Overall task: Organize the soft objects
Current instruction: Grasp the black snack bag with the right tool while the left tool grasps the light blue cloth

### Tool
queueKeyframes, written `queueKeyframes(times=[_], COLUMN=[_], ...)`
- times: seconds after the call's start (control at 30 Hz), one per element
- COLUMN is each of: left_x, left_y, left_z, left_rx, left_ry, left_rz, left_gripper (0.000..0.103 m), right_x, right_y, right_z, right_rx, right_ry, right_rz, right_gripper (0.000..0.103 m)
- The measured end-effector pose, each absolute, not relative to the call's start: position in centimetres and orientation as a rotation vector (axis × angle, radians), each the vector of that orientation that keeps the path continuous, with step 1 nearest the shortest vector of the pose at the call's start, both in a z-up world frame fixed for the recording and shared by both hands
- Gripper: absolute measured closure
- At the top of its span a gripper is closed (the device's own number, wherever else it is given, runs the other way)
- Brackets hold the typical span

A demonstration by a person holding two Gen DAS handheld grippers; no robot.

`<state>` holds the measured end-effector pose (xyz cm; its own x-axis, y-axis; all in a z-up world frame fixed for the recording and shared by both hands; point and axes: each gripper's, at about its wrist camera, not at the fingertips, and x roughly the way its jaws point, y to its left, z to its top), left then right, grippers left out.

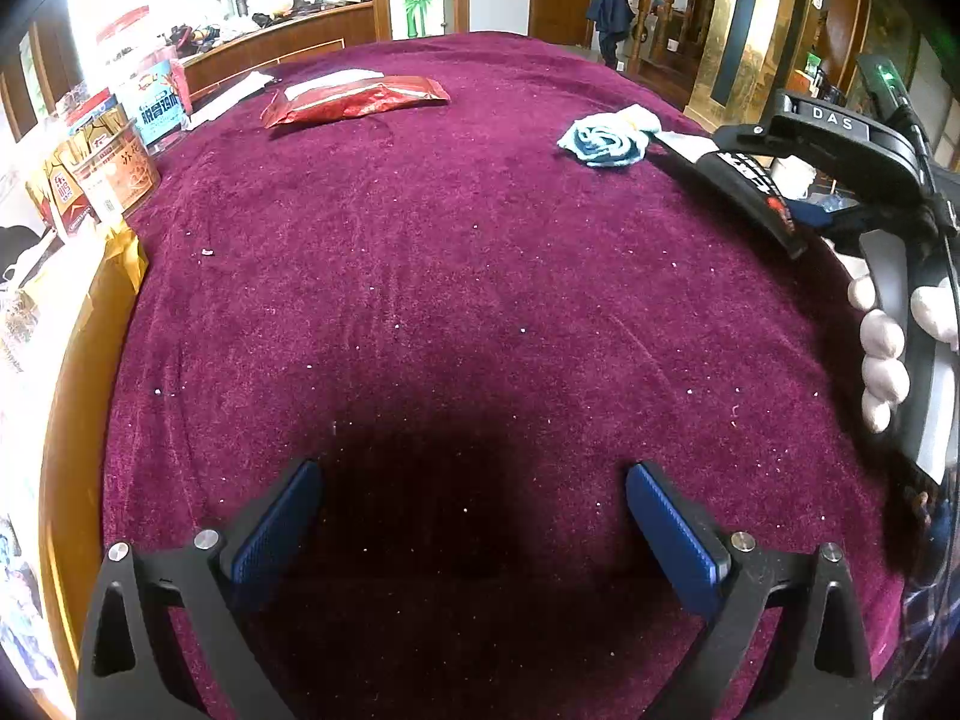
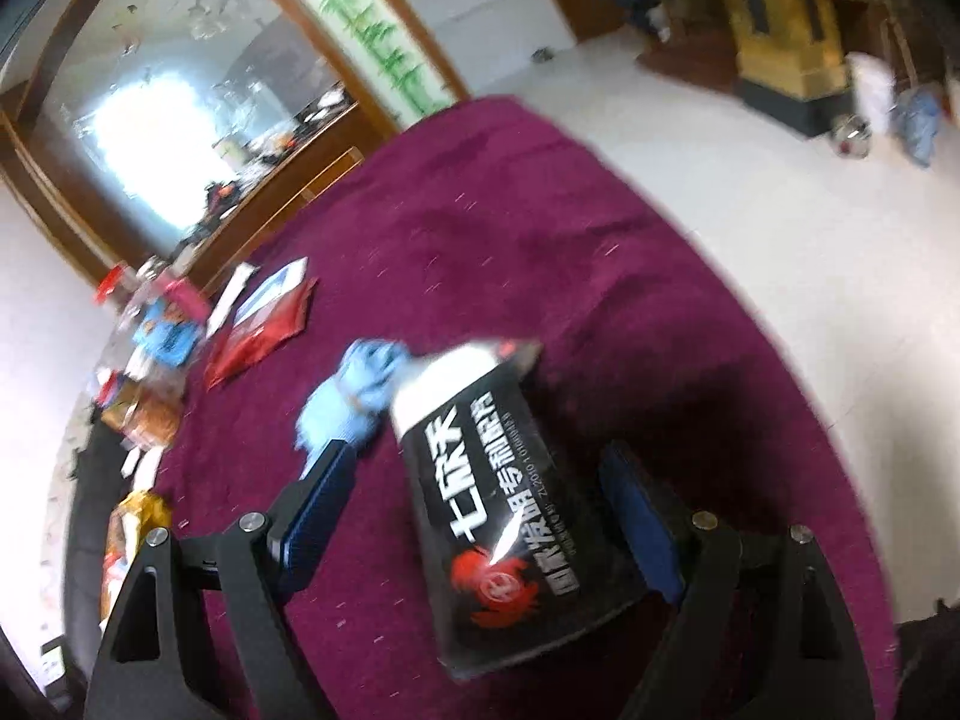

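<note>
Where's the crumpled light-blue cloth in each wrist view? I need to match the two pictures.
Left wrist view: the crumpled light-blue cloth lies upper right of centre on the maroon velvet tablecloth.
Right wrist view: the same cloth sits left of centre, beyond the left finger, beside the black-and-white printed packet.
Shared landmark: the shiny red foil pouch, left of the cloth in both views.
</note>
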<state>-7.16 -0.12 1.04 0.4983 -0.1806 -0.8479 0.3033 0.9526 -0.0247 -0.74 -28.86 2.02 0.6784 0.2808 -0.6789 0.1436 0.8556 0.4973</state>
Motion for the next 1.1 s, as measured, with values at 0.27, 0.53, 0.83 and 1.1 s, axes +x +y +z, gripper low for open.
queueKeyframes(times=[0.27, 0.53, 0.83, 1.1], left_x=[-7.2, -7.1, -5.6, 1.9], left_y=[-0.1, 0.0, -0.2, -5.7], left_z=[1.0, 1.0, 3.3, 5.8], left_rx=[0.134, 0.138, 0.058, 0.161], left_ry=[1.008, 1.015, 0.989, 0.861], left_rz=[-0.294, -0.298, -0.357, -0.375], left_gripper=[0.001, 0.001, 0.003, 0.004], right_x=[-1.5, -1.0, -0.4, -2.1], right_y=[-26.7, -24.5, -22.8, -25.3], right_z=[3.0, 2.9, 2.2, 3.5], right_rx=[0.554, 0.409, 0.272, 0.377], right_ry=[0.817, 0.842, 0.882, 0.8], right_rz=[0.235, 0.124, 0.0, -0.034], right_gripper=[0.021, 0.021, 0.061, 0.066])
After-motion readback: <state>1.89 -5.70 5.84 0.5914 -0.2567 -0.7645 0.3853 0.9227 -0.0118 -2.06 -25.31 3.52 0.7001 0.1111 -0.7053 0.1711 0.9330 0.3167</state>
